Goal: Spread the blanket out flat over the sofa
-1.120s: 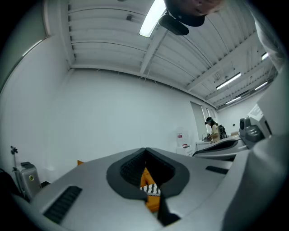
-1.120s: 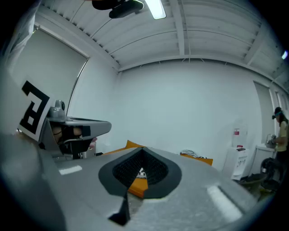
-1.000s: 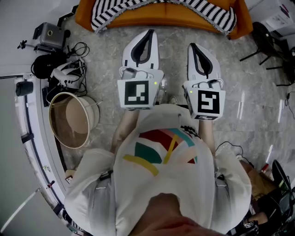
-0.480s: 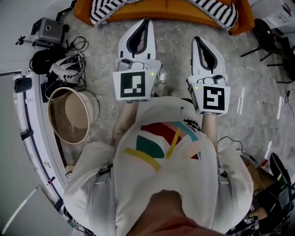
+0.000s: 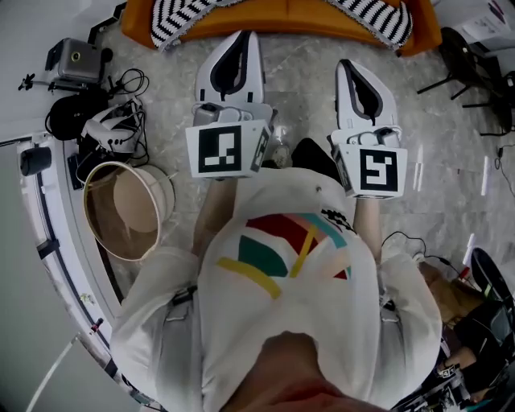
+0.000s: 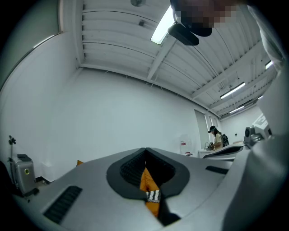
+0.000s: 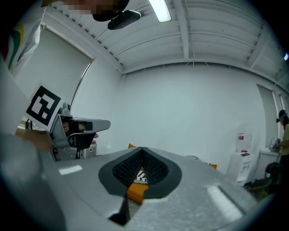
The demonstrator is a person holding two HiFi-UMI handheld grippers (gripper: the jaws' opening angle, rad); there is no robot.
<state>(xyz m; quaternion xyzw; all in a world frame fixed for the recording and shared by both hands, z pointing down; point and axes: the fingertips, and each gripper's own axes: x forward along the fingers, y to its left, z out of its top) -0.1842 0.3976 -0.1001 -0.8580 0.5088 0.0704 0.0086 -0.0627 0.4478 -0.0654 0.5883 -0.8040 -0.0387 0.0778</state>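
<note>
The orange sofa [image 5: 306, 18] runs along the top edge of the head view. A black-and-white striped blanket [image 5: 374, 20] lies bunched on it. My left gripper [image 5: 241, 36] and right gripper [image 5: 348, 64] are held side by side over the floor, just short of the sofa. Both are shut with nothing between the jaws. In the left gripper view the left gripper [image 6: 145, 150] points at a white wall, and a sliver of sofa [image 6: 148, 180] and blanket [image 6: 152, 195] shows below its closed tips. The right gripper [image 7: 142, 149] shows the same sofa [image 7: 135, 191] and blanket [image 7: 141, 177].
A round wooden basket [image 5: 105, 235] stands on the floor at my left. Beyond it lie camera gear [image 5: 76, 58] and a headset with cables [image 5: 113, 129]. Black stand legs [image 5: 471, 68] and cables sit at the right. A person [image 6: 216, 136] stands far off.
Both grippers have spread slightly apart, the left one shifting left. The sofa and blanket have slid toward the top edge of the head view. The jaws stayed shut.
</note>
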